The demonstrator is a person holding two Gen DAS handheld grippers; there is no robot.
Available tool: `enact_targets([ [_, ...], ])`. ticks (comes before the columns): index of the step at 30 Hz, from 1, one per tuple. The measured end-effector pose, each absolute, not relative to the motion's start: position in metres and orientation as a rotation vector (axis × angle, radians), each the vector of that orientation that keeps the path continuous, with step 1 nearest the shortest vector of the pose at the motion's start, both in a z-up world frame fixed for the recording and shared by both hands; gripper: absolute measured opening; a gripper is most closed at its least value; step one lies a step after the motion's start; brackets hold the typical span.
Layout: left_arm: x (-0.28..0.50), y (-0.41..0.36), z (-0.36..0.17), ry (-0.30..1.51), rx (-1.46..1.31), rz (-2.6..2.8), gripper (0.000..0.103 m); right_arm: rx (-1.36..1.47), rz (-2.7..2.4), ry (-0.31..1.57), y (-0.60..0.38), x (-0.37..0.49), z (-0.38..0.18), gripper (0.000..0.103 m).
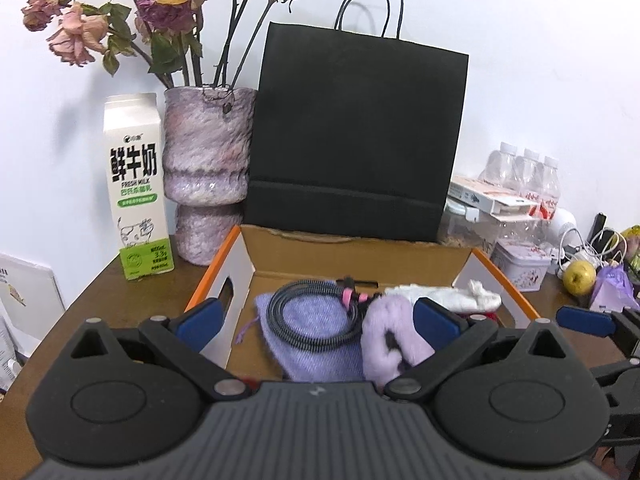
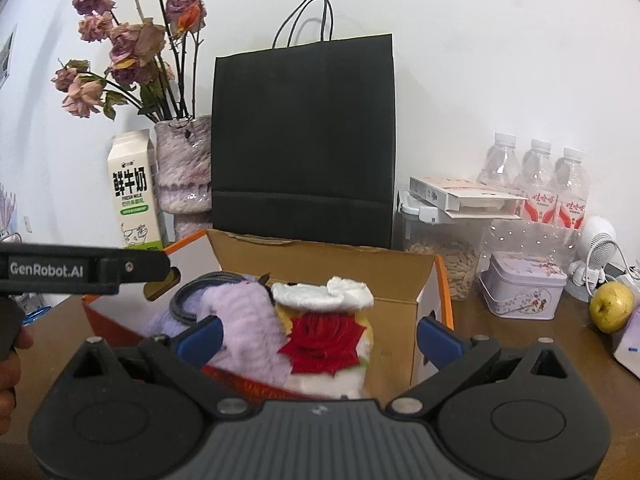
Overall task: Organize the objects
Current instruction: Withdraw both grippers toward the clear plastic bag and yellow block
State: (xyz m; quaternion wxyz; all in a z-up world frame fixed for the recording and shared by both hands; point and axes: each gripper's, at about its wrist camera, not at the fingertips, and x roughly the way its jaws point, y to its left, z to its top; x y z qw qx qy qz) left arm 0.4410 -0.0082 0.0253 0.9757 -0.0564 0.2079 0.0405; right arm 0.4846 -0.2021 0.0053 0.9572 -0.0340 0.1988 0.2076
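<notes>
I hold both tongs over the near edge of the open cardboard box (image 1: 360, 256), where the task's loose things have been gathered. My left gripper (image 1: 316, 320) is spread wide and grasps nothing; it hangs just above the lavender knit pouch (image 1: 316, 344) with the coiled black cable (image 1: 312, 316) lying on it. My right gripper (image 2: 318, 340) is spread too, empty, hovering above the fluffy lilac item (image 2: 248, 320) and the white sock with a red rose (image 2: 326, 340). I judge the soft things sit together in the box so the desk (image 2: 520, 344) stays tidy, while the black paper bag (image 1: 356, 136) stands against the wall behind it.

The tongs' bodies cover the near part of the box, so I cannot tell what lies below the pouch or the sock. What the lilac item is, I cannot make out. The cable's pink-ringed plugs (image 1: 352, 298) are small and blurred. The 3 water bottles (image 2: 536, 176) at far right stand behind a clear container.
</notes>
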Motion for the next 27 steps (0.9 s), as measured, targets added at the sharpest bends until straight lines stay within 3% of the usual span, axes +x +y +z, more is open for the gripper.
enact_targets([
  [27,0.337,-0.040,0.008,0.465,-0.075,0.030,0.103,-0.056,0.385,0.471,-0.245,0.381,-0.014,0.103],
])
